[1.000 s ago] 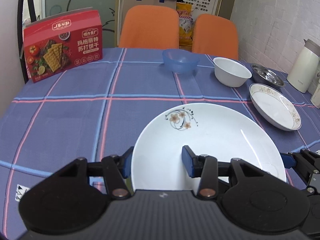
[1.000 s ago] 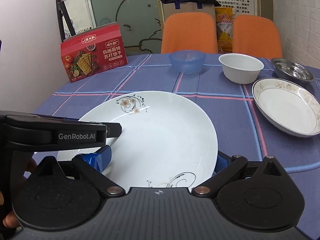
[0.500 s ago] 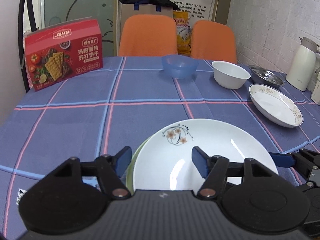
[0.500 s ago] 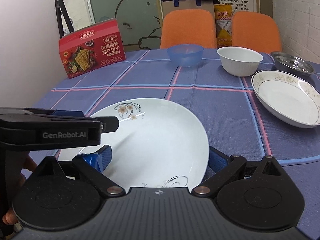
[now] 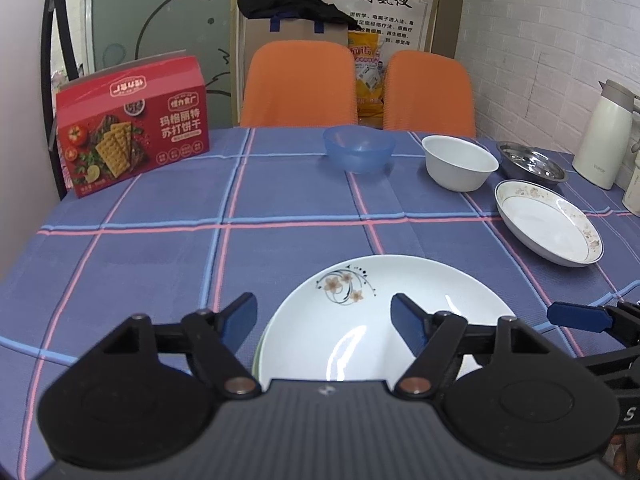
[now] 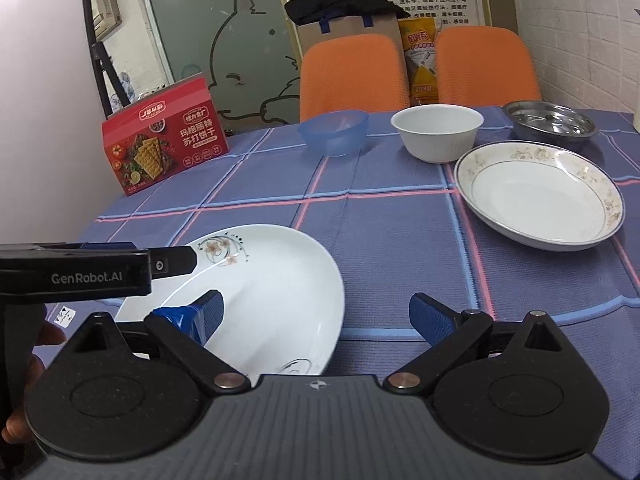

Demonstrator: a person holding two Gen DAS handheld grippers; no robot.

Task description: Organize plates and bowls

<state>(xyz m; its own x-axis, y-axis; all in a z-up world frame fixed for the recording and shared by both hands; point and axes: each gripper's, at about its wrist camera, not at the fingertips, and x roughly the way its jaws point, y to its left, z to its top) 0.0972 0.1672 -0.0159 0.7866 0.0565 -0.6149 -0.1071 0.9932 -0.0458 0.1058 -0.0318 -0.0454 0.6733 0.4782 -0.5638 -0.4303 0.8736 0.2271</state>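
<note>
A white plate with a flower print (image 5: pixel 380 336) lies flat near the table's front edge, and a pale green rim (image 5: pixel 257 356) peeks out under its left side. My left gripper (image 5: pixel 322 312) hovers open over its near left part, touching nothing. My right gripper (image 6: pixel 318 310) is open too; its left finger is above the white plate (image 6: pixel 272 280) and its right finger is off the rim. Farther back stand a blue bowl (image 5: pixel 358 152), a white bowl (image 5: pixel 460 162), a steel bowl (image 5: pixel 530 164) and a patterned-rim plate (image 5: pixel 548 224).
A red cracker box (image 5: pixel 132 136) stands at the back left. A cream jug (image 5: pixel 608 136) is at the far right edge. Two orange chairs (image 5: pixel 298 80) are behind the table. The checked cloth (image 5: pixel 280 248) is bare between the near plate and the bowls.
My left gripper's jaws have spread wider and released the white plate's rim. Both grippers have drawn back and up, so the plate looks smaller and lies still.
</note>
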